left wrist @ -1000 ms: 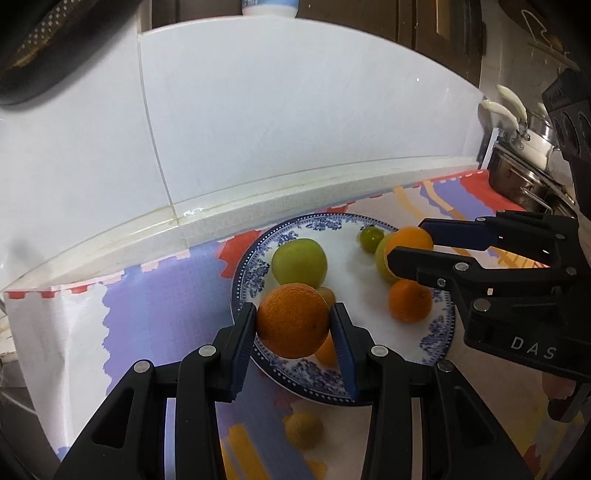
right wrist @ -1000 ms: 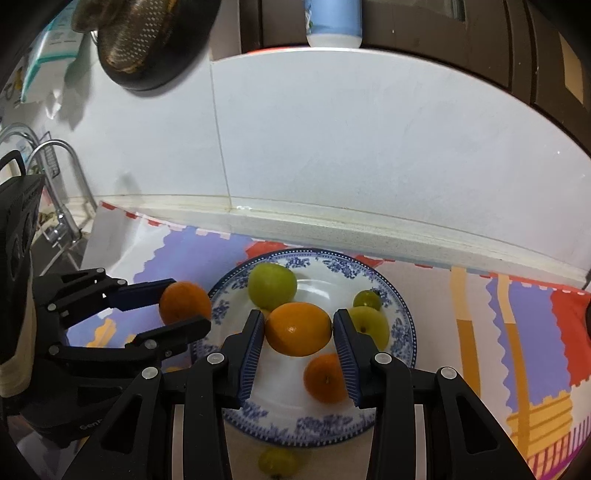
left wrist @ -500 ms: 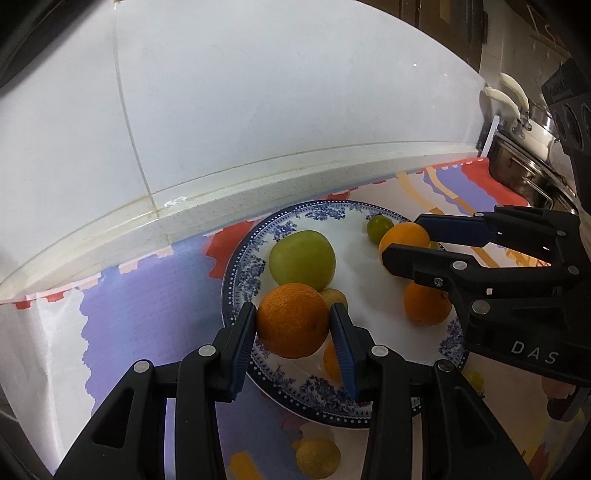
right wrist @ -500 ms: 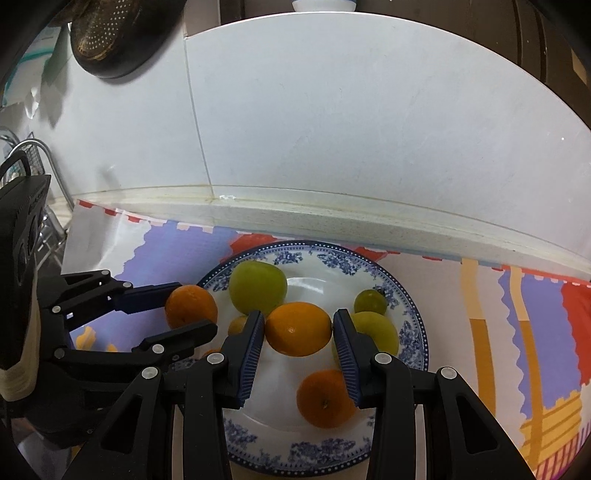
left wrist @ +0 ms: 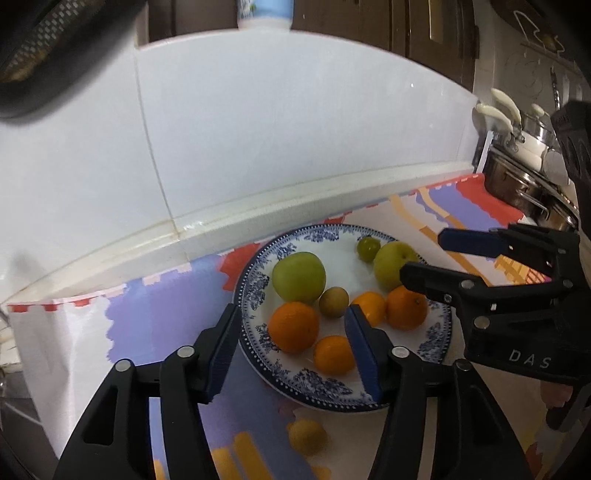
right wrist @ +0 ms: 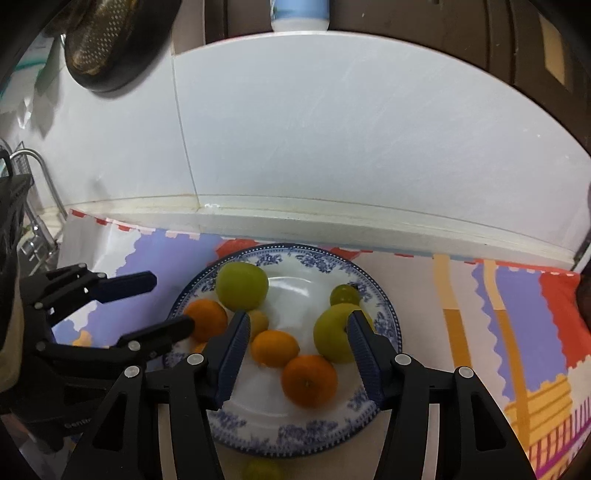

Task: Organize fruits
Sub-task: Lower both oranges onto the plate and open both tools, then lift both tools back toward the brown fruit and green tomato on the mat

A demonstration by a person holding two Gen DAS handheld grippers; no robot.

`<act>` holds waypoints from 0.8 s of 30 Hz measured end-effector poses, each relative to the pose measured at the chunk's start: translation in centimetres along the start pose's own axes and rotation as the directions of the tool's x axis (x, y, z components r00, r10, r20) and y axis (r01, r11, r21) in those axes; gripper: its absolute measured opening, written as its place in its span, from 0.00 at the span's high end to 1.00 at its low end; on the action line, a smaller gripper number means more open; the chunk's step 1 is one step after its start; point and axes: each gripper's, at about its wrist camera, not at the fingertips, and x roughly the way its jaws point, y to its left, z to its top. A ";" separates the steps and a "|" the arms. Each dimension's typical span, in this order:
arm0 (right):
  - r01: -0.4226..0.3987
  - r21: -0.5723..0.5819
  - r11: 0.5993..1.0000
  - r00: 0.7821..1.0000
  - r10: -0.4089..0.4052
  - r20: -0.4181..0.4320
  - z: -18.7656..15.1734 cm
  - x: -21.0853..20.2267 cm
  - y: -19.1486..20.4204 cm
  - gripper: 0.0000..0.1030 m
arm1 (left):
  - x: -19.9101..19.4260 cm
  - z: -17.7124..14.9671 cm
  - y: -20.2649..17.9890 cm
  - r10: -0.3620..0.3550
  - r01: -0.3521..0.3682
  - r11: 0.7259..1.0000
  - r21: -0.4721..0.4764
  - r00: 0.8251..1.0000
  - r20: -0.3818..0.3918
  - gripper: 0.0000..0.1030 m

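While both claws gape, round oranges point(left wrist: 293, 326) lie on plate point(left wrist: 255, 291).

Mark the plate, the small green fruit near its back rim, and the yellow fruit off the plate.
plate point(right wrist: 303, 437), right wrist view, near rim.
small green fruit point(right wrist: 343, 294), right wrist view, centre.
yellow fruit point(left wrist: 307, 436), left wrist view, centre.

At the bottom edge of the right wrist view a yellow-green fruit point(right wrist: 263, 469) is cut off; the bottle point(right wrist: 300, 14) at the top edge also.

Crowded plate point(left wrist: 258, 291); bare cloth point(left wrist: 155, 317) leftward.
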 end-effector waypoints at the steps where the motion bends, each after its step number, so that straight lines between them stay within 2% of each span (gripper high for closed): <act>1: 0.002 0.002 1.000 1.000 -0.002 0.004 -0.1 -0.4 0.1 0.46 | -0.6 0.0 -0.1 0.001 -0.001 1.000 -0.003 1.000 0.010 0.43; 8: 0.021 0.029 0.999 0.998 -0.022 0.052 -1.1 -4.1 0.5 0.46 | -4.6 -0.3 -0.3 0.030 -0.027 0.999 -0.040 0.997 0.067 0.37; 10: 0.030 0.037 0.999 0.997 -0.032 0.063 -1.4 -5.0 0.7 0.41 | -5.8 -0.4 -0.4 0.032 -0.028 0.998 -0.048 0.996 0.084 0.36; 15: 0.036 0.040 0.999 0.995 -0.040 0.094 -2.3 -7.1 1.5 0.40 | -8.6 -1.1 -0.7 0.036 -0.030 0.998 -0.046 0.992 0.123 0.32; 22: 0.034 0.047 0.998 0.991 -0.040 0.124 -3.4 -9.2 2.7 0.40 | -10.8 -2.5 -0.7 0.054 -0.046 0.998 -0.053 0.988 0.143 0.27; 24: 0.040 0.056 0.998 0.990 -0.047 0.134 -3.9 -9.6 2.9 0.37 | -10.9 -3.0 -0.7 0.058 -0.051 0.997 -0.052 0.988 0.140 0.26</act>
